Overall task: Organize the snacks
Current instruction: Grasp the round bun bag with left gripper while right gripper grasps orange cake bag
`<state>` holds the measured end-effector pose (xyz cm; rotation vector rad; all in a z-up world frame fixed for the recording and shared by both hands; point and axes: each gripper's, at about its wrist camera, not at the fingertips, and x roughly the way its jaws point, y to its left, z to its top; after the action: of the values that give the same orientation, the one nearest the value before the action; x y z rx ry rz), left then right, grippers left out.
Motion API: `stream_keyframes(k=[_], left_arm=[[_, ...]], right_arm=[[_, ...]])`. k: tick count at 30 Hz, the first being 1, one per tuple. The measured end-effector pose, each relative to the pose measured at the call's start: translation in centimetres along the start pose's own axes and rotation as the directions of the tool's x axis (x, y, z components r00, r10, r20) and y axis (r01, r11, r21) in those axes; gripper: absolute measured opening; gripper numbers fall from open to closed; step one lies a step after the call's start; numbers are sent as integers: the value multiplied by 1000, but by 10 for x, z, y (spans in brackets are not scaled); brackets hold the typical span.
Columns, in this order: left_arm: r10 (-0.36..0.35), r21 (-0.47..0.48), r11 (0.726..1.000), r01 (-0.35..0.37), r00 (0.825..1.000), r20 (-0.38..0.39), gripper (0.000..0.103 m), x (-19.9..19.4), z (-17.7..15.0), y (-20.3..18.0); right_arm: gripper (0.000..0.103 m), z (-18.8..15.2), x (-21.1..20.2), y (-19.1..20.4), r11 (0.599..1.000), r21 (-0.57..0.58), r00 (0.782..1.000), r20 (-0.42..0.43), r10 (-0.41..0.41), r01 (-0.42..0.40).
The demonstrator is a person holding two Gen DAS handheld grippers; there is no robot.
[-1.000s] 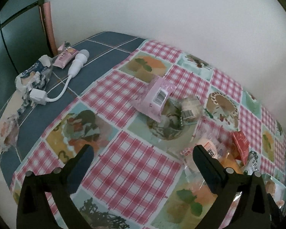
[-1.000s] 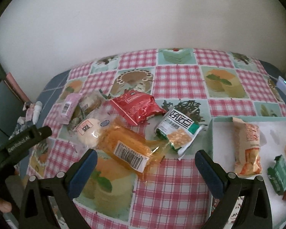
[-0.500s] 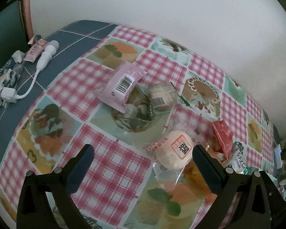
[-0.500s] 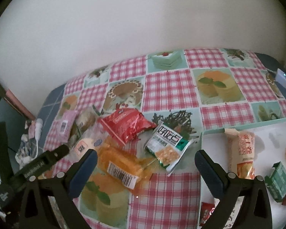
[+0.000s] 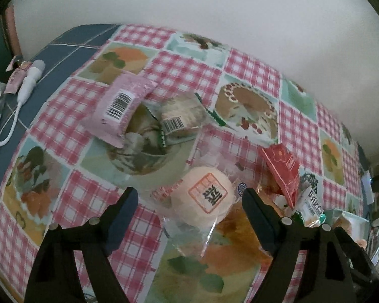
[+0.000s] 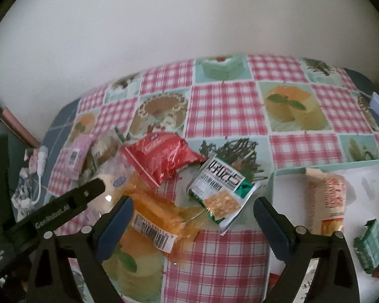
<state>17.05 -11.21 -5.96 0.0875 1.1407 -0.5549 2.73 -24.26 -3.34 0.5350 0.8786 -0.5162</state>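
The table (image 6: 224, 106), under a checked cloth, carries a loose pile of snacks at centre; a pale tray (image 6: 285, 171) at its right edge already holds a tan packet (image 6: 331, 202) and a green box (image 6: 370, 250), so sorting is judged partly done. The step in hand is a two-handed pick from the pile. The left gripper (image 5: 189, 202) stands spread, its jaws having just been closing, with the round bun (image 5: 204, 194) in its clear wrap between them but not yet pressed. The right gripper (image 6: 193, 210) is likewise spread and has just begun to narrow — the orange pack (image 6: 154, 217) lies by its left finger and the green-white pouch (image 6: 219, 192) sits just ahead; nothing is pinched. Next move, as judged: lower each tool until the pads bracket one item, close, lift clear, carry to the tray. Caution — the bun's wrap overlaps the orange pack, so one may drag the other. The red bag (image 6: 161, 159) rests against the pouch. The pink pack (image 5: 121, 108) and the small cake (image 5: 179, 121) lie well apart on the far left. Open cloth lies behind the pile toward the wall; the tray rim must be cleared on approach.
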Motion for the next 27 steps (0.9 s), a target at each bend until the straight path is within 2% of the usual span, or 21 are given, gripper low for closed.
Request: stream_keyframes(k=[3, 18, 20, 27], left_arm=[[-14, -2, 1000, 14, 1000, -15, 85, 8, 2, -4], [4, -69, 998, -8, 998, -56, 85, 40, 16, -8], [-4, -75, 997, -1, 998, -61, 78, 39, 16, -8], [-23, -125, 992, 13, 996, -81, 74, 34, 14, 4]], right_arm=[[97, -2, 8, 1, 1000, -4, 1000, -22, 0, 0], [97, -3, 24, -3, 1000, -13, 999, -43, 1, -2], [96, -4, 25, -2, 1000, -20, 999, -46, -5, 4], [92, -6, 26, 10, 997, -78, 999, -43, -27, 23]])
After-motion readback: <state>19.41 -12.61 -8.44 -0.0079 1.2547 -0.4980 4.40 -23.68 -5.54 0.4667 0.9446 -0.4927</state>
